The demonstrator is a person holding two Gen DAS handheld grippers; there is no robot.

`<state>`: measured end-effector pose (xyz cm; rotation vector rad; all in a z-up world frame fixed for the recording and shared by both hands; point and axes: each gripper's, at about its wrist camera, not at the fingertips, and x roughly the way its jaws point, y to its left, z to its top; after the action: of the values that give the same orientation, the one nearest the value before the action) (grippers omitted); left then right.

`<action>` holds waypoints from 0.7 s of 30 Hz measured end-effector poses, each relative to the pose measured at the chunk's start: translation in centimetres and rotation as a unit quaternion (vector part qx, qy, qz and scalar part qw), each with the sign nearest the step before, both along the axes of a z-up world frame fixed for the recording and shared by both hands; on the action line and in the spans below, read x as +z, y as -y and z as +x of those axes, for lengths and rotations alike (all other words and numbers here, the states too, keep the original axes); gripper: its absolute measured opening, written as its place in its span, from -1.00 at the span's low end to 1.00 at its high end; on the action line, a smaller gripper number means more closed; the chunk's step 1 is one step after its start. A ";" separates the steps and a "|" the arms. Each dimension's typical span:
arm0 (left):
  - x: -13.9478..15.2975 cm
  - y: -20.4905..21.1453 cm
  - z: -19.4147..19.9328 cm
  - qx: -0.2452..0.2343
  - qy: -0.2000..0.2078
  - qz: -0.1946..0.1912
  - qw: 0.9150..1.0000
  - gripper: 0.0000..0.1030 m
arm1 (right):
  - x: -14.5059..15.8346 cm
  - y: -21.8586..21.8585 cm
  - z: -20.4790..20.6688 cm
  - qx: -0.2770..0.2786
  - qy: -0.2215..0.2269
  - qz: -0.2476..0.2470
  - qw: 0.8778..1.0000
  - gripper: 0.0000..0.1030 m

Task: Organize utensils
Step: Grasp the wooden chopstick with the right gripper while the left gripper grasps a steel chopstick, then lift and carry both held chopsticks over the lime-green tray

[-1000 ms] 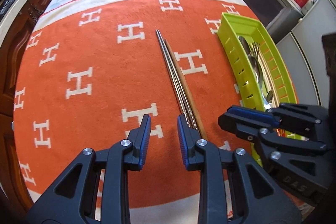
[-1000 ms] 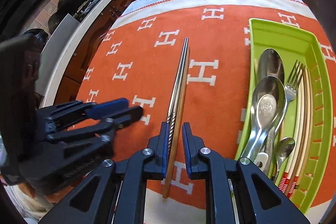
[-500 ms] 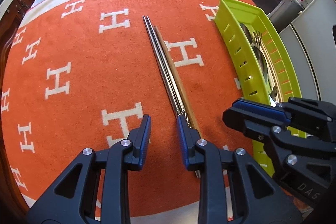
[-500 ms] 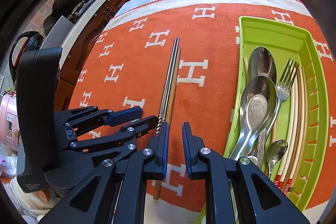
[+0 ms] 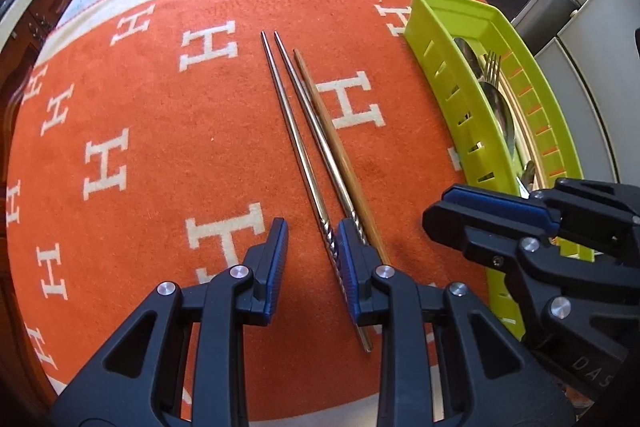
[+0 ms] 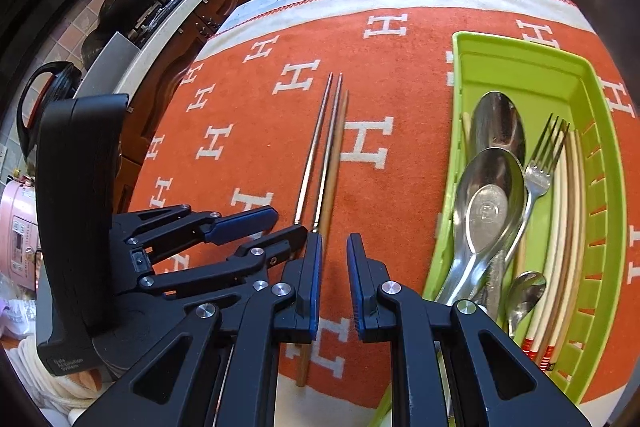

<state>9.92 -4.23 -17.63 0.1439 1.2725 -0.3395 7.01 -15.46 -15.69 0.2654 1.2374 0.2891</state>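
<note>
Our left gripper [image 5: 310,259] is partly open, pitched steeply down; one metal chopstick [image 5: 298,143] sits between the fingers, not pinched. Right gripper [image 6: 334,279] shows a narrow gap, nothing gripped, beside the wooden chopstick [image 6: 334,163]. Chopsticks lie on the orange cloth [image 5: 160,115]; green tray [image 6: 600,163] at 3 o'clock.

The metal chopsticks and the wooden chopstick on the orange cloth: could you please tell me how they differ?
The metal chopsticks are a shiny silver pair; the wooden chopstick is a single brown one. The metal ones have twisted grooves near their thick ends; the wooden one looks smooth. The metal tips reach slightly farther from the cameras than the wooden tip. All three lie side by side on the cloth, outside the green tray.
</note>
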 end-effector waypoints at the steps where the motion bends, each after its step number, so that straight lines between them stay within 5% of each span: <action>1: 0.0 0.1 0.0 -0.001 0.002 0.003 1.000 -0.56 | -0.1 0.1 0.0 -0.002 -0.001 0.001 1.000 -0.73; 5: 0.0 0.0 0.0 -0.002 0.010 0.006 1.000 -0.59 | -0.3 0.3 -0.1 -0.005 -0.004 0.001 1.000 -0.73; 8: -0.1 -0.1 0.2 0.005 0.021 0.017 1.000 -0.90 | -0.3 0.1 0.0 -0.003 -0.005 0.002 1.000 -0.73; 21: 0.6 -3.7 -0.7 0.046 0.021 -0.026 0.998 -0.92 | -1.6 -3.1 1.7 0.012 -0.027 -0.041 0.999 -0.73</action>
<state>9.19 -0.58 -17.07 0.0474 1.2227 -0.2882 8.73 -12.39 -17.28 0.1878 1.3030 0.2522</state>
